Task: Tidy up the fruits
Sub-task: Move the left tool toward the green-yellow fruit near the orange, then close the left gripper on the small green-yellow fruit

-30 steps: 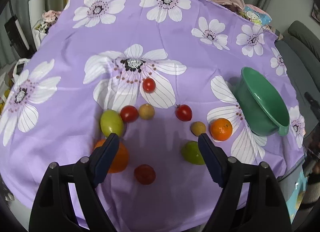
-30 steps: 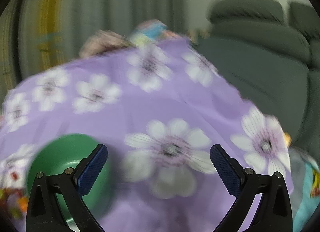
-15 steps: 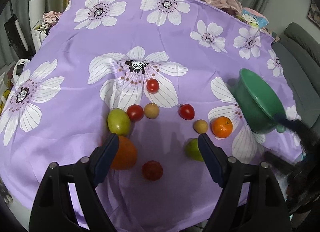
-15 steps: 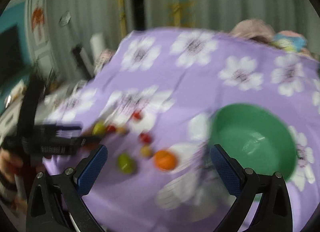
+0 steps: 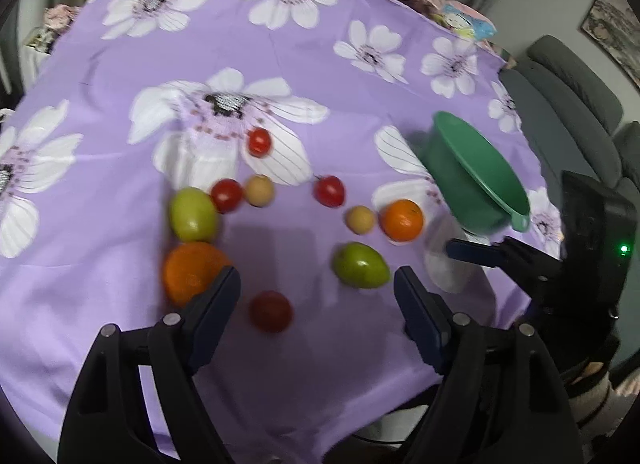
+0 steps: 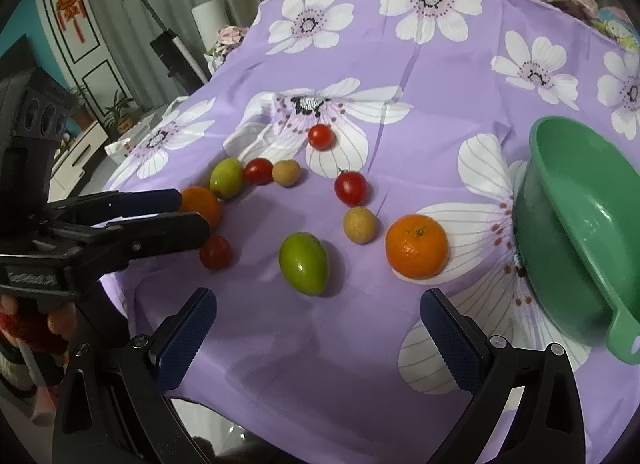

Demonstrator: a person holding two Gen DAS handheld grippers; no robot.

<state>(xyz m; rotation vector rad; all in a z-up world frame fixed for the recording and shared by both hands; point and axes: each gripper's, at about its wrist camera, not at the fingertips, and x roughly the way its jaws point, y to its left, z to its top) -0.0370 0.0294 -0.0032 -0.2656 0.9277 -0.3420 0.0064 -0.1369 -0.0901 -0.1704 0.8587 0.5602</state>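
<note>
We take the green bowl (image 6: pixel 576 232) as our landmark; it sits at the right side of the tabletop (image 6: pixel 420 76), tilted on the purple flowered cloth, its handle toward the near edge. Farthest left of the bowl, our left hand-held gripper (image 5: pixel 316 288) hovers low over the cloth with its jaws spread wide and nothing between them. Beside its left fingertip lies a large orange (image 5: pixel 192 272), and just beyond that a green fruit (image 5: pixel 194 214) with a red tomato (image 5: pixel 227 195) touching or nearly touching it and a small tan fruit (image 5: pixel 259 191) next along. A darker red tomato (image 5: pixel 271 311) lies between the left jaws' tips; the blur there leaves us unsure how close the tips come to it. Farther from us, another tomato (image 6: pixel 320 136) rests on a white petal. Nearer the bowl come a stemmed tomato (image 6: pixel 350 188), a second green fruit (image 6: pixel 304 263), a second tan fruit (image 6: pixel 360 225), and then a smaller orange (image 6: pixel 416 246), the piece closest to the bowl yet apart from it. Our right hand-held gripper (image 6: pixel 318 328) hangs near the cloth's front edge, just left of the bowl's handle, jaws likewise spread and holding nothing.
</note>
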